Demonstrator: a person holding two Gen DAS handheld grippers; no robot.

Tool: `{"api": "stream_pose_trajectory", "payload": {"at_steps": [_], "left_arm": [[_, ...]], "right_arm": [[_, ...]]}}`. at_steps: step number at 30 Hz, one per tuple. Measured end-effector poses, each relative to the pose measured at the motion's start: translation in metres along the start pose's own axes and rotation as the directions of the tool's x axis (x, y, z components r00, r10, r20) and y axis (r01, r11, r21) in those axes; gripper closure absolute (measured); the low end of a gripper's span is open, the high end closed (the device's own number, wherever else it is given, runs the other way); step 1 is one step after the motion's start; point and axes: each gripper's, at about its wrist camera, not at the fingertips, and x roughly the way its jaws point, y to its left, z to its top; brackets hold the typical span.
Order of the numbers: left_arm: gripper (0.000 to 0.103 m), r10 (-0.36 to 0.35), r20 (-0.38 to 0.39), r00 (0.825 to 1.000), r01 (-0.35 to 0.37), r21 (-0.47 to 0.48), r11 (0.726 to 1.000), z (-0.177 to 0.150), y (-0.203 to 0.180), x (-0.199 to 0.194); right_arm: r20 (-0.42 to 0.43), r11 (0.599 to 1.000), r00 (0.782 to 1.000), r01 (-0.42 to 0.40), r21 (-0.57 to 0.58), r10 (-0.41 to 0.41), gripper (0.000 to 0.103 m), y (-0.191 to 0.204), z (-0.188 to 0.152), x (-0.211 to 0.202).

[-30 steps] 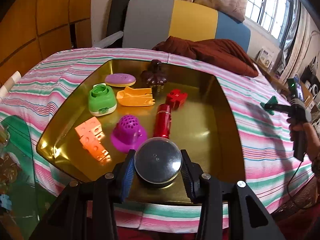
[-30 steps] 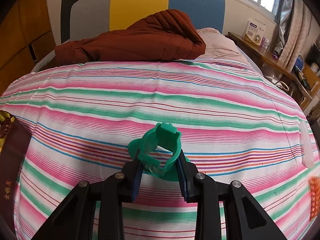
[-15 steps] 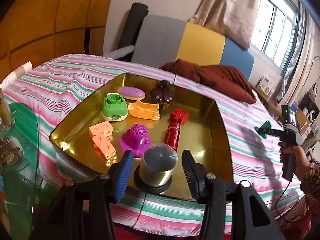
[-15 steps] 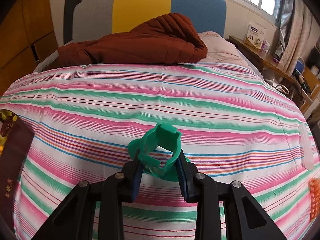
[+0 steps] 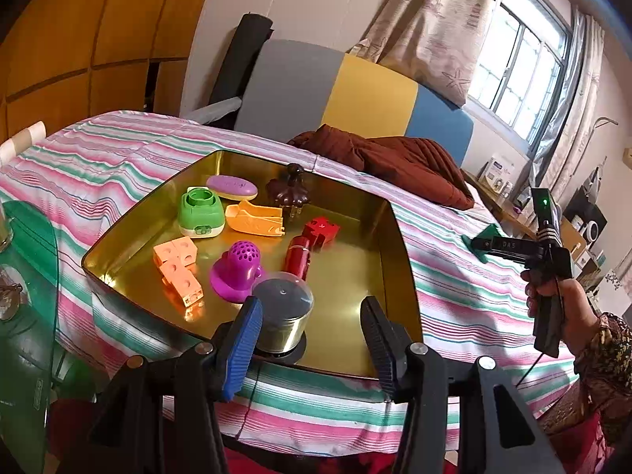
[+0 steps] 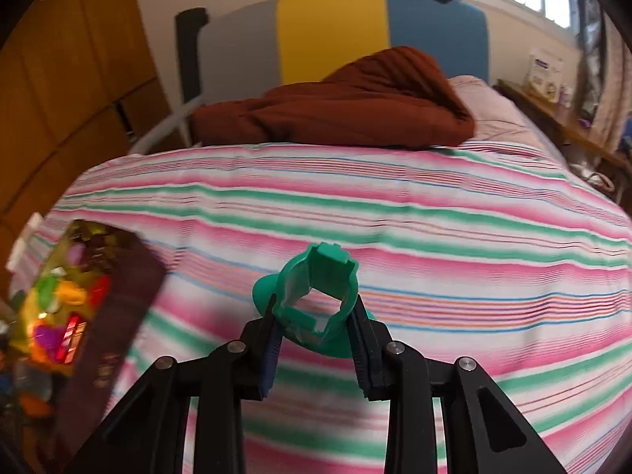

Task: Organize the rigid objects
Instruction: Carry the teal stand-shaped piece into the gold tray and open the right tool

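The left gripper (image 5: 312, 339) stood with its jaws apart at the near edge of the gold tray (image 5: 399, 260), its blue pads (image 5: 243, 339) clear of everything. Those jaws had just been opening, and the domed jar (image 5: 282, 312) sat upright on its dark base in the tray's near corner, just ahead of the left pad and free of both. Nothing was pinched there.

Beyond the jar the tray was busy. A purple perforated piece (image 5: 237, 274) lay just to its far left, with a red cylinder (image 5: 297, 262) right behind the jar. Orange cube blocks (image 5: 177, 266) sat toward the left wall. Farther back came the green round toy (image 5: 200, 213), an orange scoop-like piece (image 5: 256, 219), a red block (image 5: 320, 231), a purple oval (image 5: 232, 187) and a dark brown figure (image 5: 290, 191) near the far rim.

Over on the right, a hand (image 5: 561, 300) gripped the right gripper (image 6: 316, 316) above the striped bedcover (image 6: 434, 217), well apart from the tray. Its fingers were narrowed onto a green ring-shaped piece (image 6: 316, 296), clamped on both sides and lifted clear of the cloth. In that wrist view the tray showed at the far left, blurred. A rust-brown blanket (image 6: 335, 106) lay heaped at the far end of the bed.
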Motion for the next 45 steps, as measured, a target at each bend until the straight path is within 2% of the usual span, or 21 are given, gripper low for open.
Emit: {"api": "stream_pose_trajectory", "payload": {"at_steps": [5,12,18,27,33,41,45], "left_arm": [[0.051,-0.007,0.019,1.000,0.008,-0.012,1.000,-0.001,0.004,-0.006],[0.051,0.000,0.041,0.999,0.000,-0.008,1.000,-0.005,0.007,-0.020],[0.051,0.000,0.056,0.998,-0.001,0.003,1.000,-0.008,0.010,-0.033],[0.050,0.044,0.070,0.997,-0.043,-0.010,0.999,-0.010,0.017,-0.046],[0.050,0.073,0.072,0.995,-0.072,-0.004,0.997,-0.011,0.019,-0.051],[0.050,0.063,0.058,0.996,-0.064,0.001,0.998,-0.001,0.019,-0.054],[0.050,0.054,0.026,0.998,-0.055,0.023,0.998,0.009,0.015,-0.049]], "right_arm": [[0.001,0.995,0.995,-0.095,-0.032,0.095,0.071,0.042,-0.009,-0.019],[-0.024,0.974,0.978,-0.210,-0.086,0.208,0.071,0.107,-0.027,-0.040],[-0.020,0.940,0.967,-0.251,-0.231,0.253,0.071,0.172,-0.044,-0.064],[-0.066,0.895,0.981,-0.193,-0.403,0.182,0.071,0.243,-0.078,-0.058],[-0.102,0.885,0.986,-0.161,-0.437,0.129,0.071,0.252,-0.087,-0.044],[-0.129,0.879,0.987,-0.149,-0.453,0.101,0.071,0.258,-0.094,-0.034],[-0.137,0.886,0.988,-0.128,-0.446,0.074,0.071,0.261,-0.095,-0.027]]}}
